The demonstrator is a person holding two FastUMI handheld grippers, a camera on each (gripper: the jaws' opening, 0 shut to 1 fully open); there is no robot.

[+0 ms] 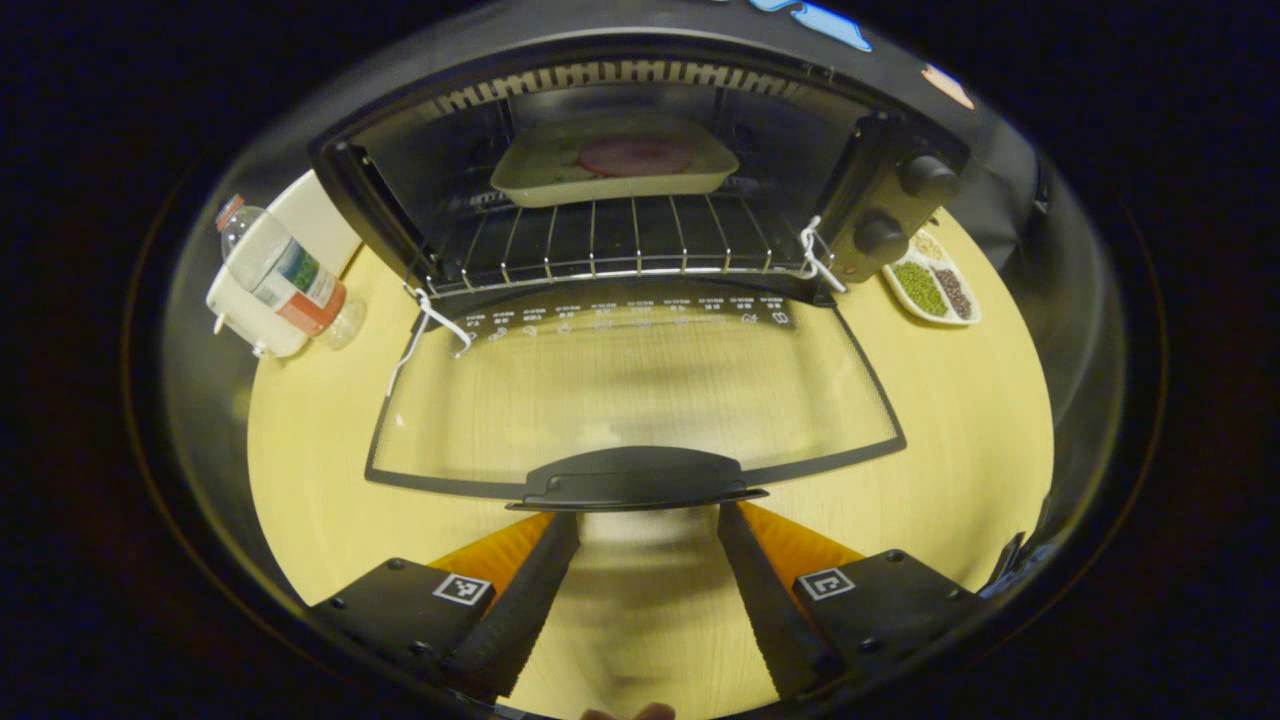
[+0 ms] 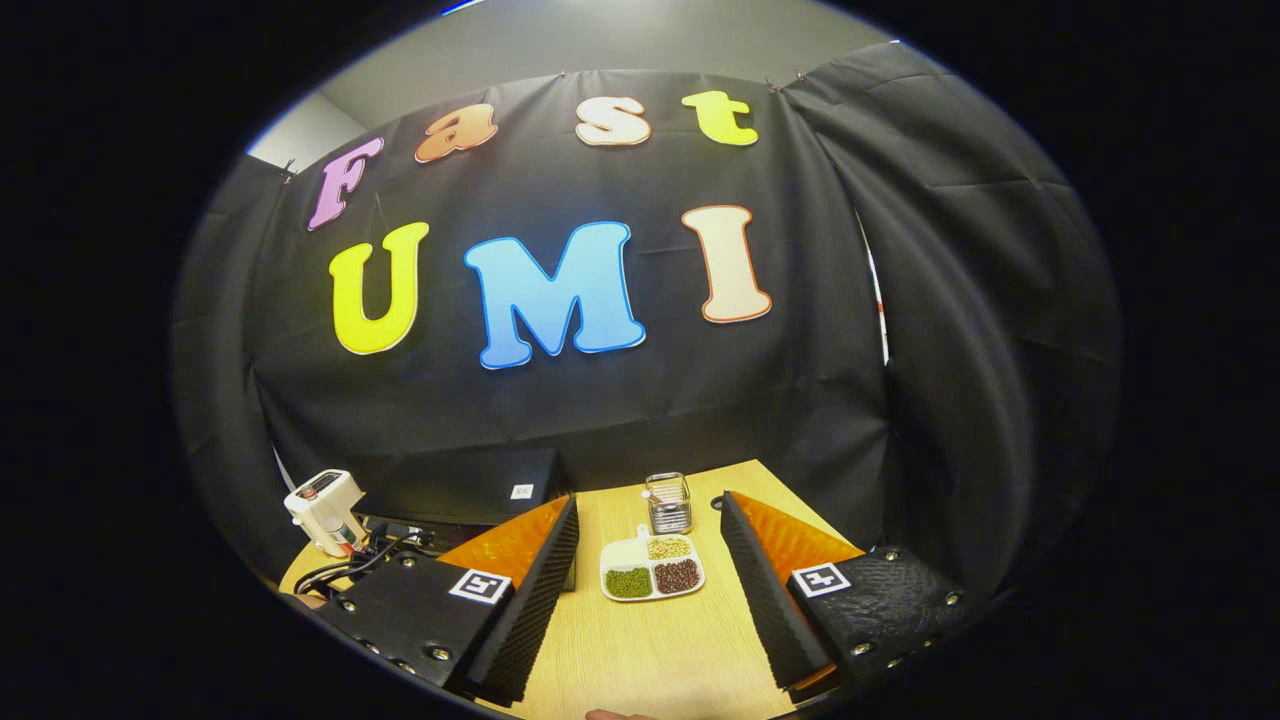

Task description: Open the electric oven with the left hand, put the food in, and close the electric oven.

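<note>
In the left gripper view the black electric oven [image 1: 900, 200] stands open, its glass door [image 1: 640, 400] folded down flat toward me. A beige tray with a reddish piece of food [image 1: 632, 157] rests deep inside on the wire rack [image 1: 600, 240]. My left gripper [image 1: 648, 520] is open, its fingertips just under the door's black handle [image 1: 636, 480], one at each side, not pressing it. My right gripper [image 2: 648, 510] is open and holds nothing; it hovers above the wooden table [image 2: 660, 650], with the oven's dark top [image 2: 470, 485] at its left.
A water bottle [image 1: 285, 275] leans on a white appliance [image 1: 262, 300] left of the oven. A white divided dish of beans [image 1: 932, 285] [image 2: 652, 568] lies right of the oven, with a small glass jar [image 2: 668, 503] behind it. Cables and a white device [image 2: 325, 510] sit at the table's left.
</note>
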